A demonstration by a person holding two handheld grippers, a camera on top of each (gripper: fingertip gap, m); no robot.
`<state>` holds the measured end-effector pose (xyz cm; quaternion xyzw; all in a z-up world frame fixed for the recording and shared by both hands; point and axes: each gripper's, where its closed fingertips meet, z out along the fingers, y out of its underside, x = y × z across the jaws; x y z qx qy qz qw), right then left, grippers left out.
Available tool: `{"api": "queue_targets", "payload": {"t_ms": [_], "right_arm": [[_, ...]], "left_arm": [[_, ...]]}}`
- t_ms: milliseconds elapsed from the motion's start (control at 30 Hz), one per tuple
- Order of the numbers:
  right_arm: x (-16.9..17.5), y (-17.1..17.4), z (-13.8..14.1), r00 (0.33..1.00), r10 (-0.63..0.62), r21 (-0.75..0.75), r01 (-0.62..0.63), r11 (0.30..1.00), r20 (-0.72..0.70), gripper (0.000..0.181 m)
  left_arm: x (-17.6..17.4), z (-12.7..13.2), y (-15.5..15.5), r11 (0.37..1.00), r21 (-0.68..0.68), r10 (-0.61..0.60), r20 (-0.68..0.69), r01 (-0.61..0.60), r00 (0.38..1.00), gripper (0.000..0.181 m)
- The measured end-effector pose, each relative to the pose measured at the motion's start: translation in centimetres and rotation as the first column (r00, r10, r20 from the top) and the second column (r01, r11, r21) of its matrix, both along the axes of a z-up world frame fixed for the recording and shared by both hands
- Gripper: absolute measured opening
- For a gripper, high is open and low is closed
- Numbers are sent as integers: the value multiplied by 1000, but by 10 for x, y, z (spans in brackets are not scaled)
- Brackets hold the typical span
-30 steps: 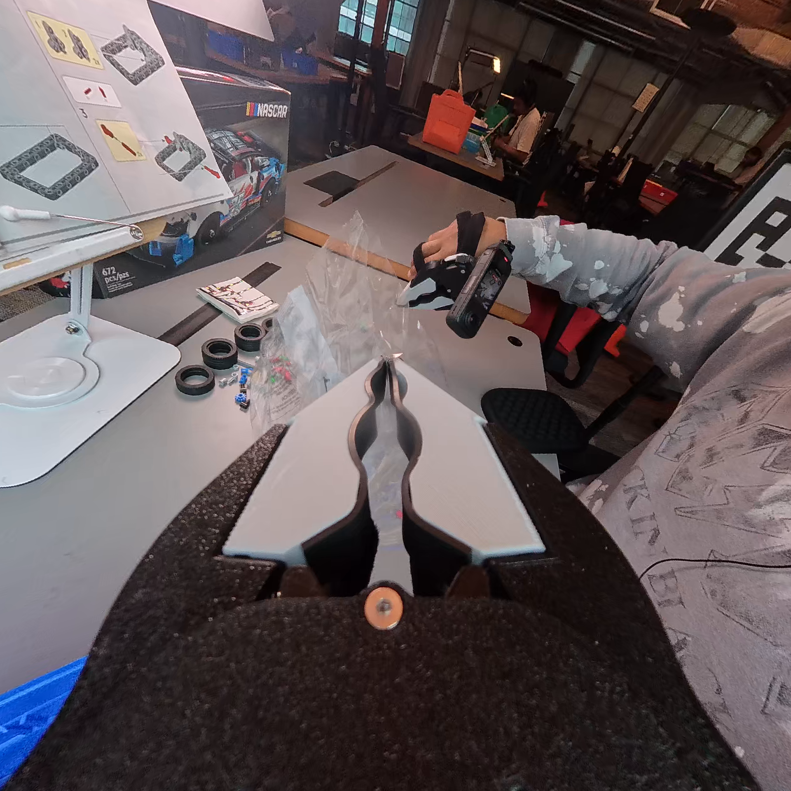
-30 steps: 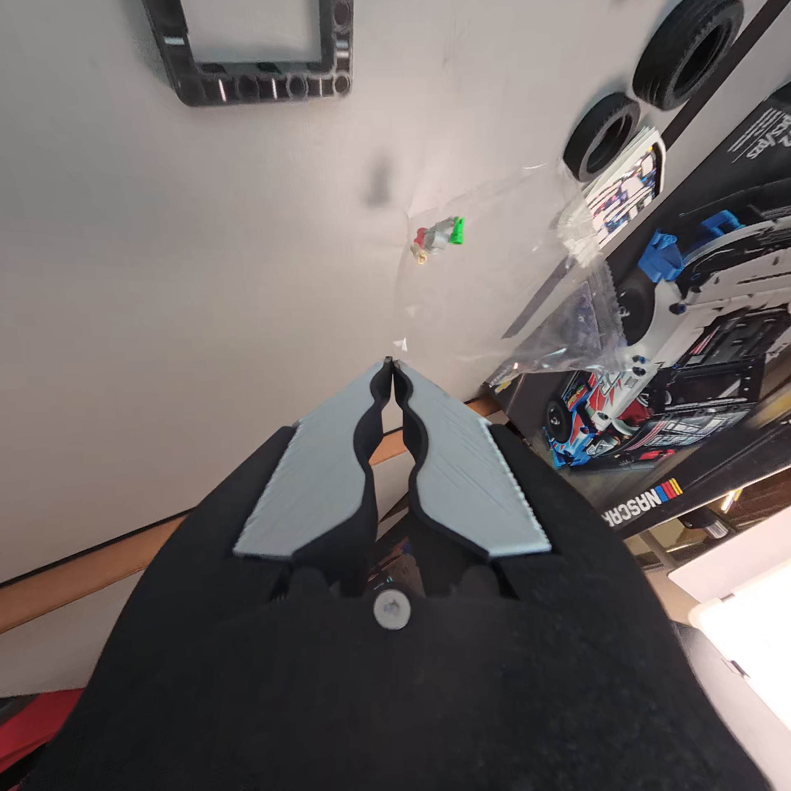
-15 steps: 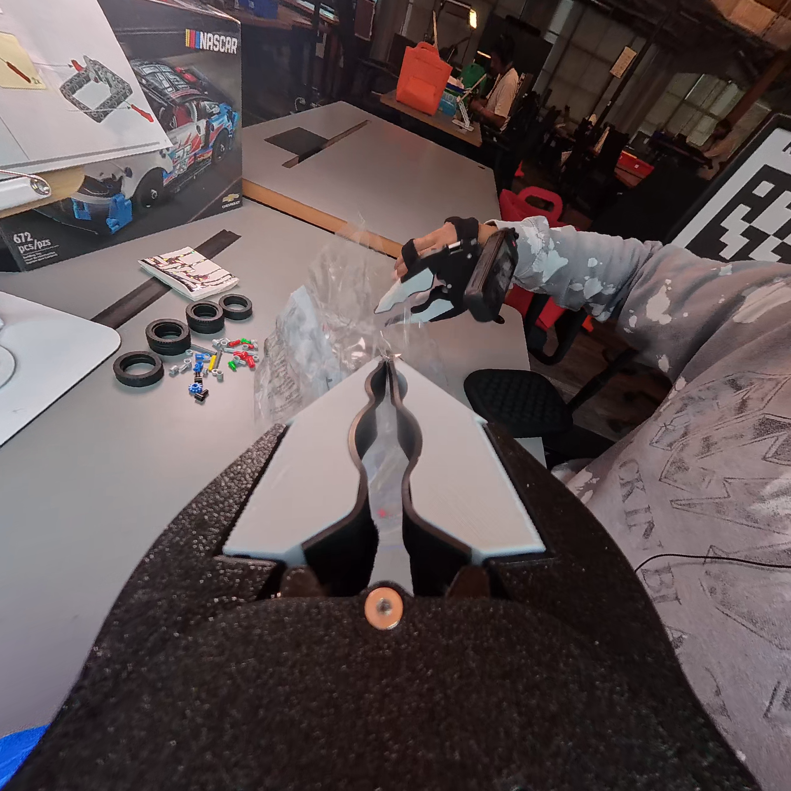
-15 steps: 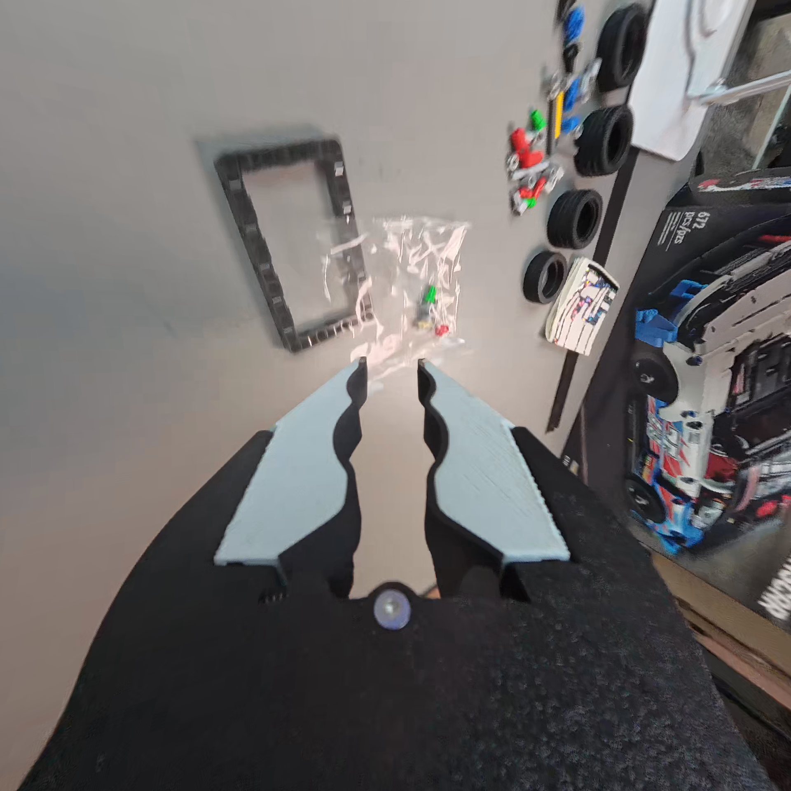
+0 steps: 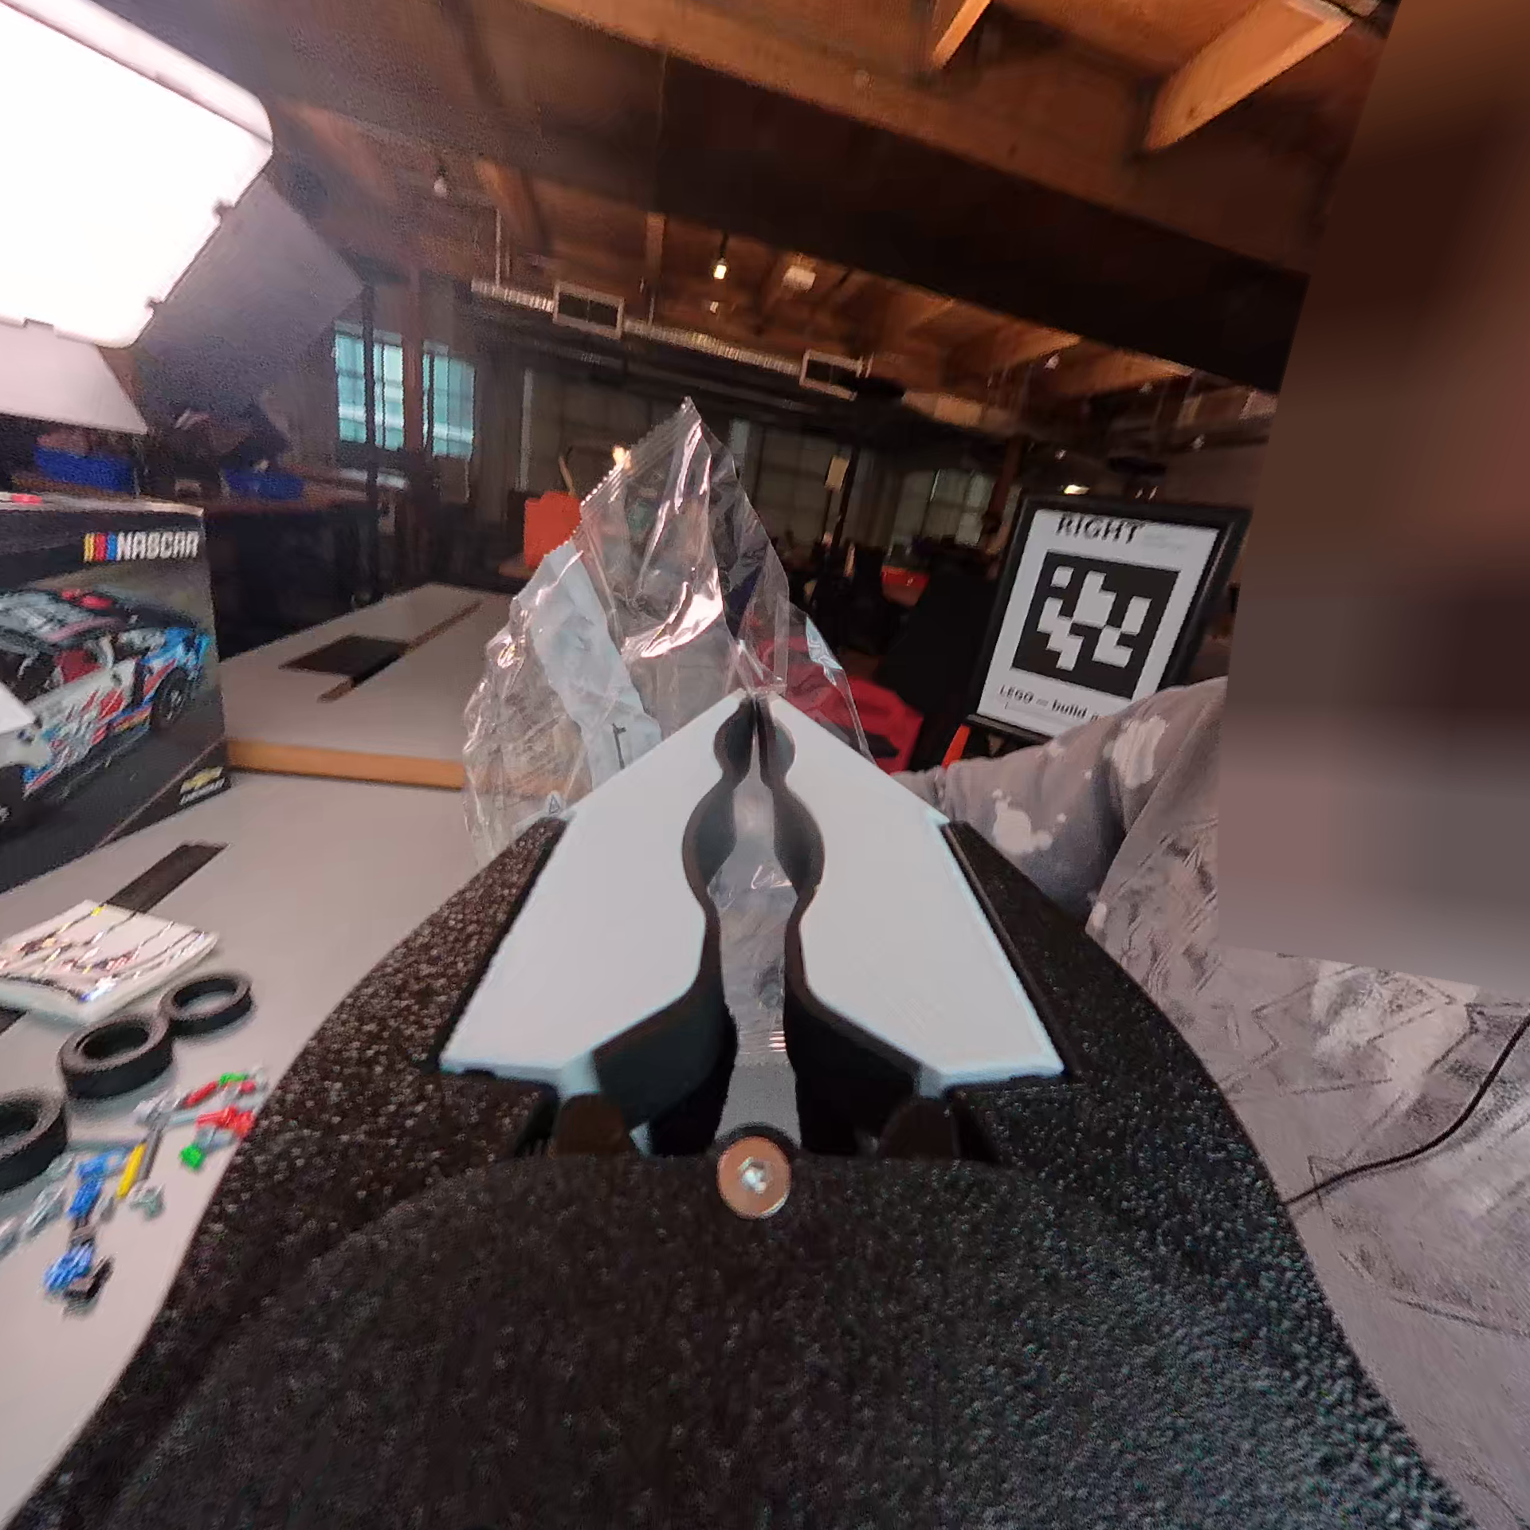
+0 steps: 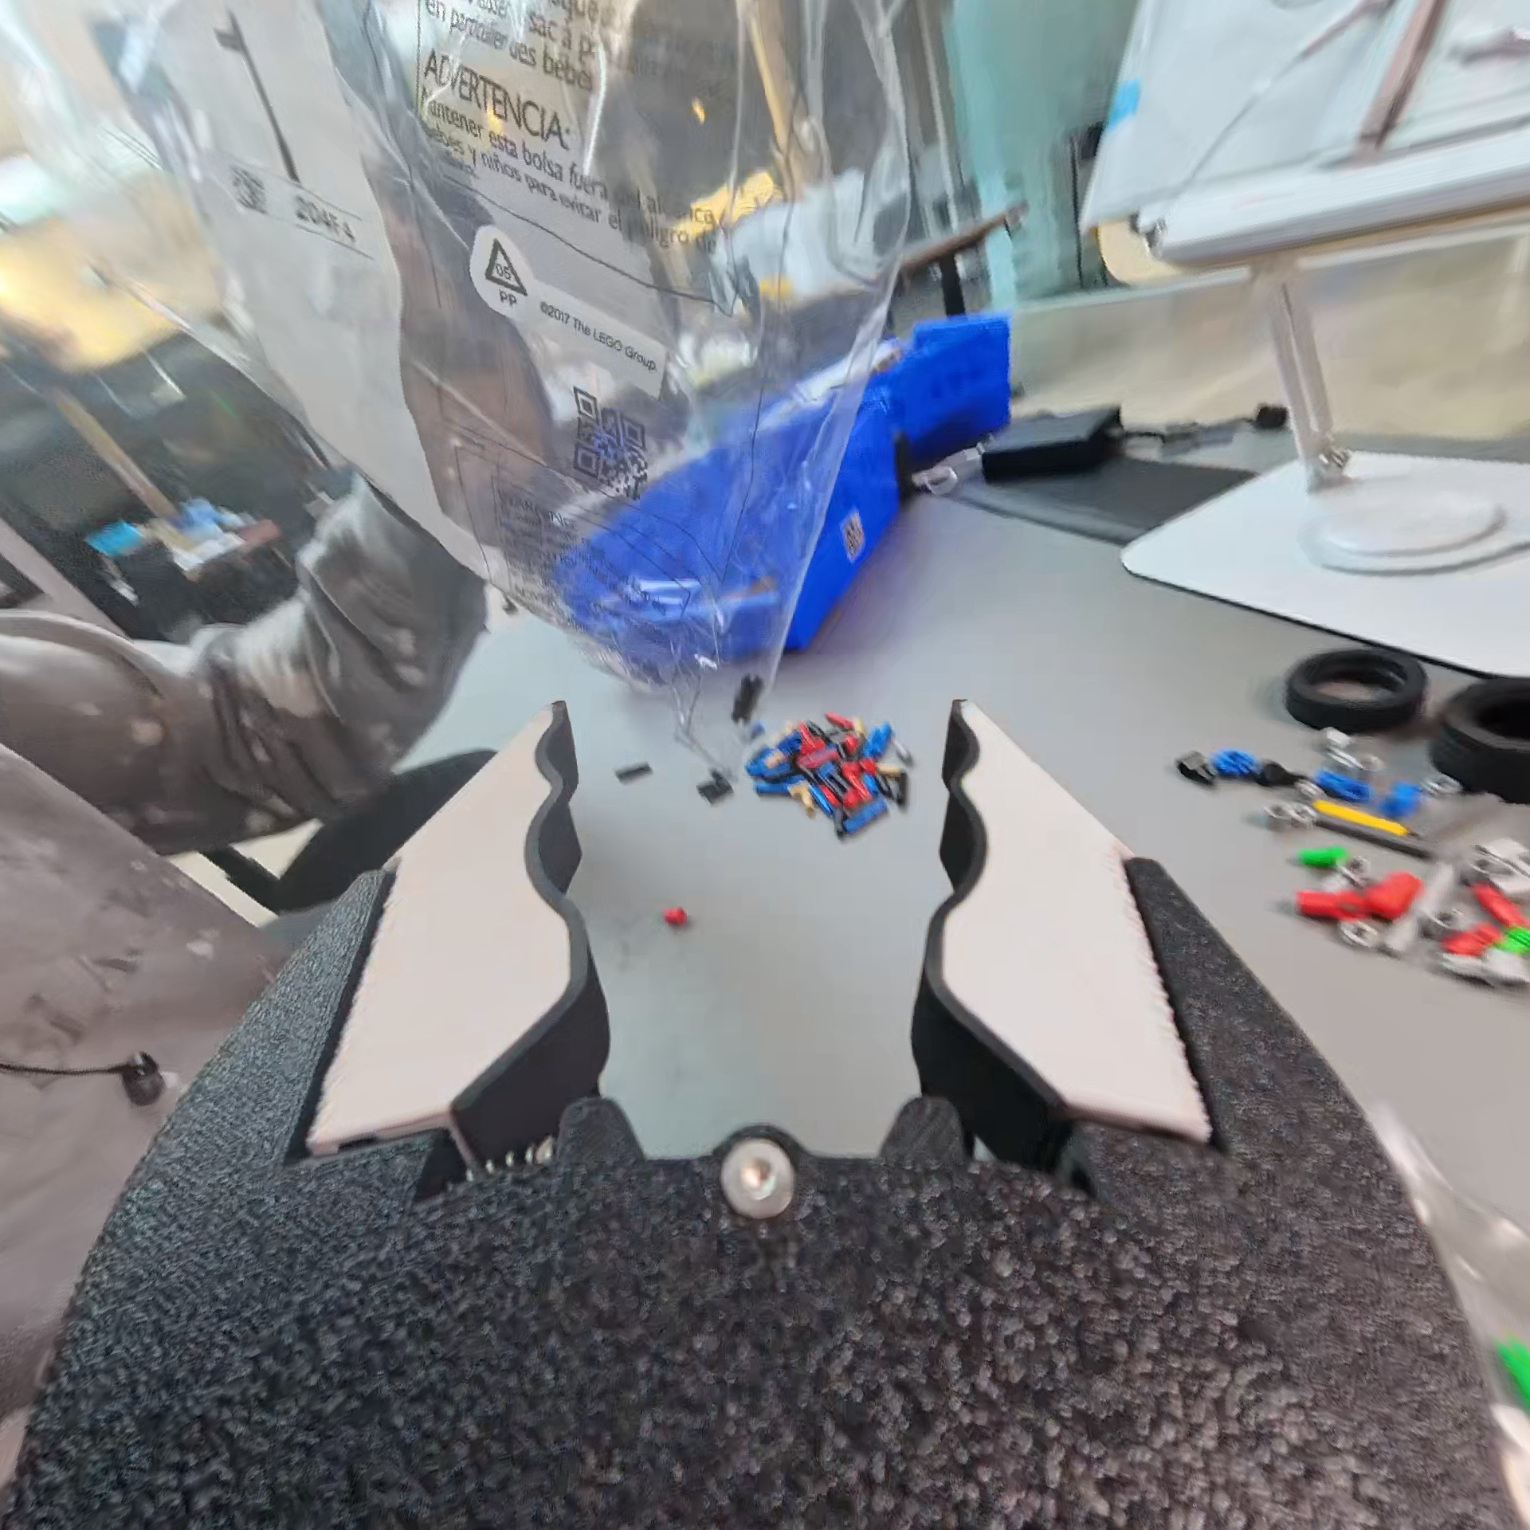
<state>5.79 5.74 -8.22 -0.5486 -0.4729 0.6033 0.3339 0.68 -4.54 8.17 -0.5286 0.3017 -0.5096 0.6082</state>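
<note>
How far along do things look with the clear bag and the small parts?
Done: a pile of small parts lies on the table under the lower corner of the clear bag, and a looser spread lies beside the tyres. In hand: the left claw is shut on the bag, held off the table; the right claw is open and empty. Left: whether the bag holds more cannot be told.
</note>
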Motion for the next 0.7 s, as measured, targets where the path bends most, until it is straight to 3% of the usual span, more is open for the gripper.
{"api": "queue_targets", "payload": {"t_ms": [33,100,133,200,333,467,567,700], "right_arm": [[-3,-7,10,997,24,-21,-26,999,-80,82],[0,-23,29,979,104,15,-103,995,-174,31],[6,-25,36,973,123,41,-118,992,-194,15],[21,-15,46,979,100,67,-90,994,-176,4],[57,12,38,993,69,185,-85,979,93,0],[91,34,25,903,40,223,-148,964,427,0],[114,48,31,813,22,223,-186,957,582,1],[132,65,36,678,-20,245,-238,940,735,2]], "left_arm": [[-1,3,0,999,29,-15,58,14,998,0],[-9,1,7,999,50,-8,148,1,989,0],[-16,-3,13,999,46,8,194,-18,981,0],[-35,-18,29,997,-5,72,250,-74,966,0],[-34,-104,69,960,-210,194,19,-185,981,1],[-10,-168,90,890,-394,160,-204,-231,966,13],[-5,-181,96,884,-389,156,-281,-261,947,27],[-7,-180,103,889,-344,187,-332,-303,925,41]]}}
